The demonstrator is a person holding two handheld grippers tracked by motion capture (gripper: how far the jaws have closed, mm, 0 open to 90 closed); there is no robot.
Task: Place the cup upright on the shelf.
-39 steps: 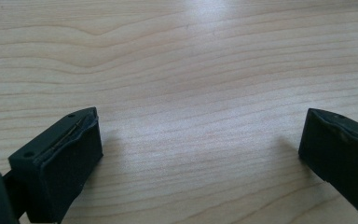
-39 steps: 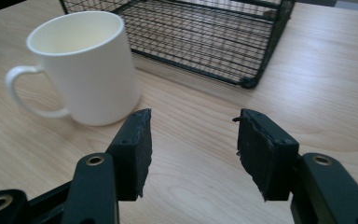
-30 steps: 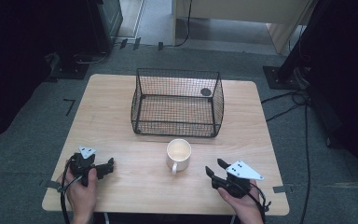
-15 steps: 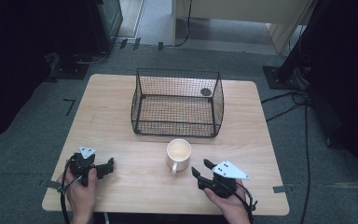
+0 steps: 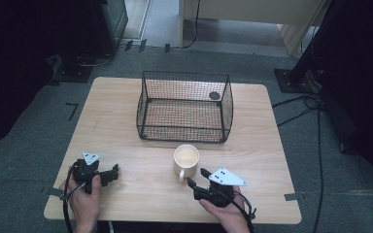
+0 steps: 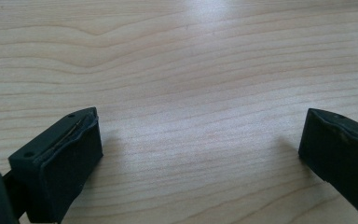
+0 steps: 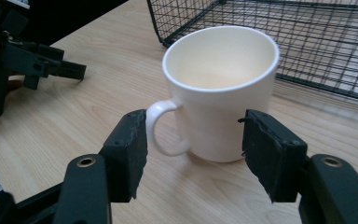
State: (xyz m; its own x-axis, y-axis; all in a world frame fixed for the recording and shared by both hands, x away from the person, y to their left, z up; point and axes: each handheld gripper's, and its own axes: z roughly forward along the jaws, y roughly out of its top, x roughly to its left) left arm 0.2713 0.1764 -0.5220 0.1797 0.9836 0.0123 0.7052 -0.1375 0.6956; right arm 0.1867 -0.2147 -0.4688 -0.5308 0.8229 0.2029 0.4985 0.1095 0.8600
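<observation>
Opening wider, the right gripper (image 7: 193,140) frames the white mug (image 7: 219,91) near the tabletop's (image 5: 116,107) front edge, gripping nothing

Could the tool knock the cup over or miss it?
Maybe. The right tool is open and lined up nearer the cup's handle than its body, so one jaw might bump the handle and spin or tip the cup. A nudged cup could also hit the wire basket right behind.

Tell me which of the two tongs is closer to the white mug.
The right tongs, just below the mug, open toward its handle. The left tongs rest far off by the table's left edge.
</observation>
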